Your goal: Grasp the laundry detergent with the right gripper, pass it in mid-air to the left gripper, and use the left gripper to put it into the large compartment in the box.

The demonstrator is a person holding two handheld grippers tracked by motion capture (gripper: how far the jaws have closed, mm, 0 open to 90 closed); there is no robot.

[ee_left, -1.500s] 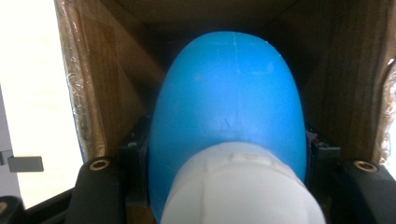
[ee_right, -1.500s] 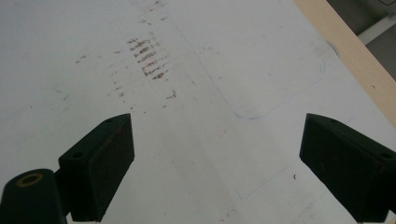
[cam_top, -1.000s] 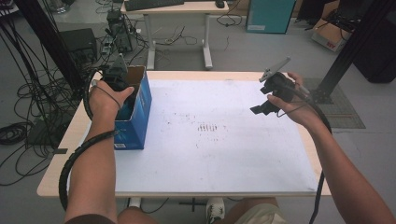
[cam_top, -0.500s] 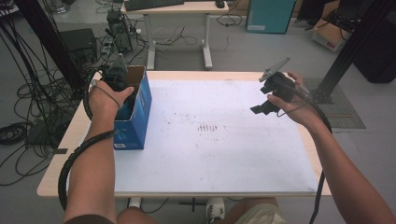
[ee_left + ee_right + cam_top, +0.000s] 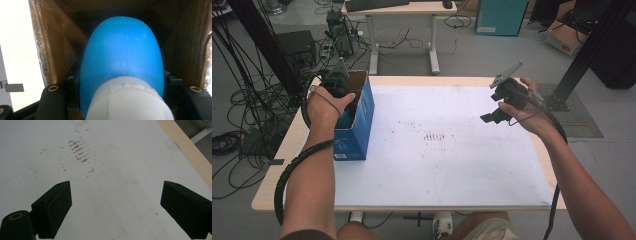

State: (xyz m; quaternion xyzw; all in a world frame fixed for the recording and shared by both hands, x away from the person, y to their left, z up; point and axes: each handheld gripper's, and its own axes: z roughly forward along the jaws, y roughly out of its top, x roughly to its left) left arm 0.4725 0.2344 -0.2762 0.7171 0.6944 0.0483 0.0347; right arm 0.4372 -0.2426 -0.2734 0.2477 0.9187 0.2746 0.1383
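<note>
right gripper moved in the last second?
No. In the high view the right gripper sits at the same spot above the white sheet's right edge as before.

Box (image 5: 357, 125): blue outside, plain brown cardboard inside, small white label low on its near face.
Rounded object (image 5: 122, 57) inside the box: bright blue, with a white part at its near end.
Left gripper (image 5: 336, 82): black, grey plate on top.
Right gripper (image 5: 116, 207): black jaws, brass-coloured screw heads.
Table (image 5: 267, 195): pale wood edge.
Sheet (image 5: 452, 170) on the table: white, reddish-brown smudges and a row of short dashes near its middle, faint blue outline right of the dashes.
</note>
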